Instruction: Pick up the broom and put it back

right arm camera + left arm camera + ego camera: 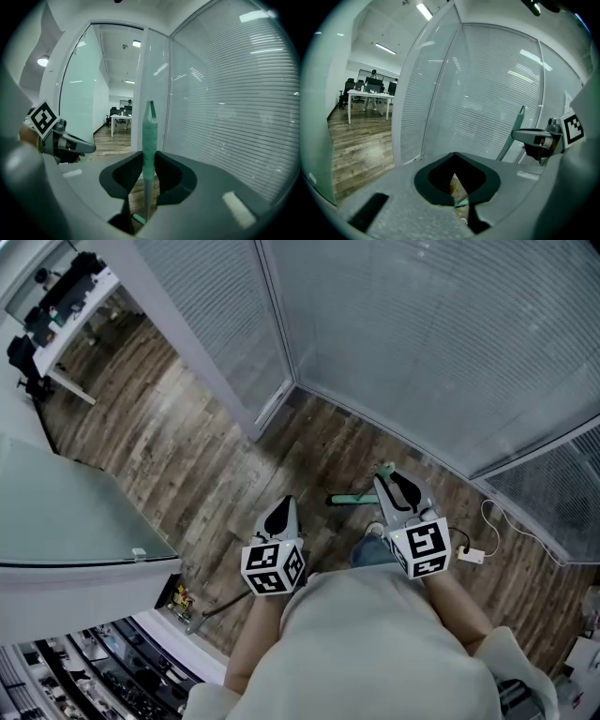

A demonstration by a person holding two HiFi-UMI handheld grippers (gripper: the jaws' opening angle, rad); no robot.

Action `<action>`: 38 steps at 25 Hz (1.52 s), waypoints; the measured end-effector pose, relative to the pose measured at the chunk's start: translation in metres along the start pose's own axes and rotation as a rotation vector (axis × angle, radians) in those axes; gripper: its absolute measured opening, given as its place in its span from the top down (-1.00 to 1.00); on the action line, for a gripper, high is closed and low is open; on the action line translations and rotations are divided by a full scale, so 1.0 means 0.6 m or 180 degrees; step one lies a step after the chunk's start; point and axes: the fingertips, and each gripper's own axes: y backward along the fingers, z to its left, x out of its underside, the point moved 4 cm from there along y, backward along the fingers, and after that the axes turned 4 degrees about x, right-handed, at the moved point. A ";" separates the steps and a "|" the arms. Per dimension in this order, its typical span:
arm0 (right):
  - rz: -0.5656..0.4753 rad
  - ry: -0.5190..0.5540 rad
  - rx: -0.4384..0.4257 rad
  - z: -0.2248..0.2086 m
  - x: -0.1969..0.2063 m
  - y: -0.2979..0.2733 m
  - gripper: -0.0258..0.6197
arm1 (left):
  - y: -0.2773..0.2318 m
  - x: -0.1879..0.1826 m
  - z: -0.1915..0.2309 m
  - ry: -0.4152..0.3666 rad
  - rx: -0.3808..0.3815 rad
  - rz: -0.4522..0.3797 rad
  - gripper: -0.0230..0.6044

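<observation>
Clamping the broom point(150, 129), right gripper point(149, 159) faces glass wall point(225, 93); left gripper point(454, 155) pressed together.

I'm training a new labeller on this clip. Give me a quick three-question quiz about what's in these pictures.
1. Which tongs grip the broom handle?
2. True or false: the left tongs hold a cloth.
3. The floor is: A carpet, B wood planks, C tile.
Key: 1 the right tongs. 2 false; the left tongs are shut and empty. 3 B.
</observation>
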 end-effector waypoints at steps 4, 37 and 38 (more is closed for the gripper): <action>0.0025 0.0015 0.0010 -0.039 0.005 -0.006 0.63 | -0.032 -0.012 -0.021 0.0009 -0.0011 -0.0012 0.91; 0.0266 -0.0260 0.0724 -0.429 0.128 0.031 0.63 | -0.341 -0.043 -0.268 -0.0268 0.0436 0.0224 0.91; 0.0279 -0.0268 0.0763 -0.438 0.134 0.034 0.63 | -0.345 -0.042 -0.274 -0.0286 0.0456 0.0235 0.91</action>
